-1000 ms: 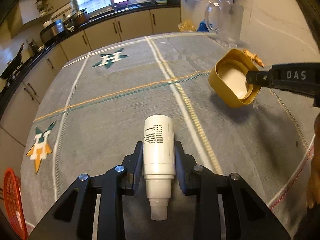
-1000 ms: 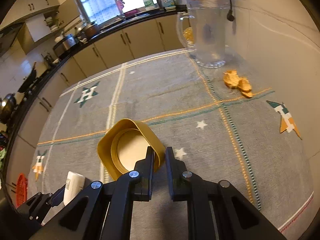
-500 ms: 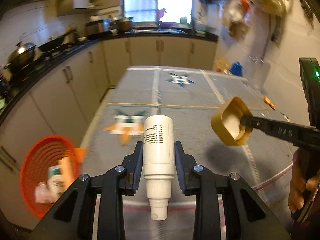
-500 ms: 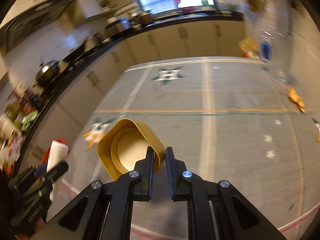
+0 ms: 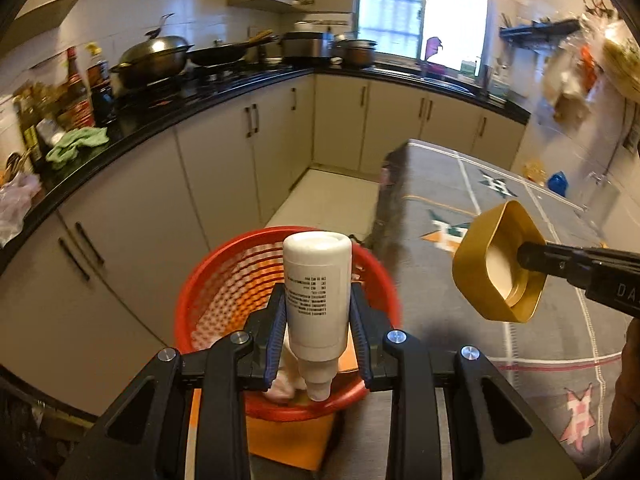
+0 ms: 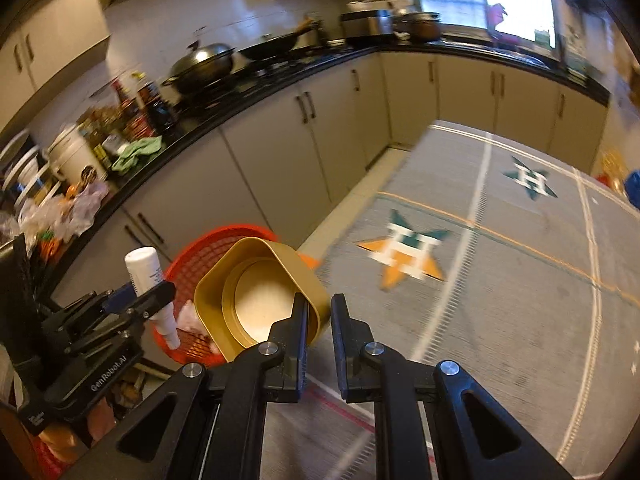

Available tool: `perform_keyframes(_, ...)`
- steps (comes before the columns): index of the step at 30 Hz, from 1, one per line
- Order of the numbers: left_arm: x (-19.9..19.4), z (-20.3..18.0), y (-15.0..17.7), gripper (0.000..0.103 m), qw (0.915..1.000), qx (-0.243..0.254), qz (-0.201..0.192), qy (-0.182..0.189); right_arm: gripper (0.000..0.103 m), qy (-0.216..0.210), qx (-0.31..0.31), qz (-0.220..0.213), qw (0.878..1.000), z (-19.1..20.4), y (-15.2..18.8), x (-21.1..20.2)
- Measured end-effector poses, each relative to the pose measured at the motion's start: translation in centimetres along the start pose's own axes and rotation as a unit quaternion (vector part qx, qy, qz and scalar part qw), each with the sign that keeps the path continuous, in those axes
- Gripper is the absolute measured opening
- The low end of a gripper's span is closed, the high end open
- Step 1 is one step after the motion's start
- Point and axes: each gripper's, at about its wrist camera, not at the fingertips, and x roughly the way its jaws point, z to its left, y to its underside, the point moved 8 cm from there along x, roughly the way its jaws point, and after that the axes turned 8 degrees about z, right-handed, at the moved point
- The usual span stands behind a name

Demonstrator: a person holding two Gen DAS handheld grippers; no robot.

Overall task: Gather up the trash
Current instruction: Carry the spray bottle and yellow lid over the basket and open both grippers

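Note:
My left gripper (image 5: 318, 312) is shut on a white plastic bottle (image 5: 317, 292), nozzle toward the camera, held over the red mesh basket (image 5: 208, 280) on the floor. The basket holds some scraps. My right gripper (image 6: 319, 312) is shut on the rim of a gold square container (image 6: 256, 300) and holds it in the air beside the table edge. The container also shows in the left wrist view (image 5: 496, 268), right of the bottle. In the right wrist view the bottle (image 6: 146, 270) and basket (image 6: 192, 264) sit left of the container.
The table with a grey star-patterned cloth (image 5: 500, 240) lies to the right. Beige cabinets under a black counter (image 5: 224, 100) with woks and bottles curve along the left and back. An orange box (image 5: 288, 436) sits beneath the basket.
Both grippers have swung left from above the table to the floor side. The red basket has come to sit directly under the bottle. Both grips are unchanged.

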Motion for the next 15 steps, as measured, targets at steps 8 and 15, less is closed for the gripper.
perform_keyframes(8,2.1,2.5,0.4,0.029,0.9996,-0.025,0.009,-0.003,0.013,-0.001,-0.012,0.02,1.0,3.5,-1.0,3.2)
perform_keyframes(15,4.9,4.2,0.9,0.029,0.9984,-0.047,0.03,-0.009,0.013,-0.007,-0.009,0.051,0.999,4.6,-1.0,7.4)
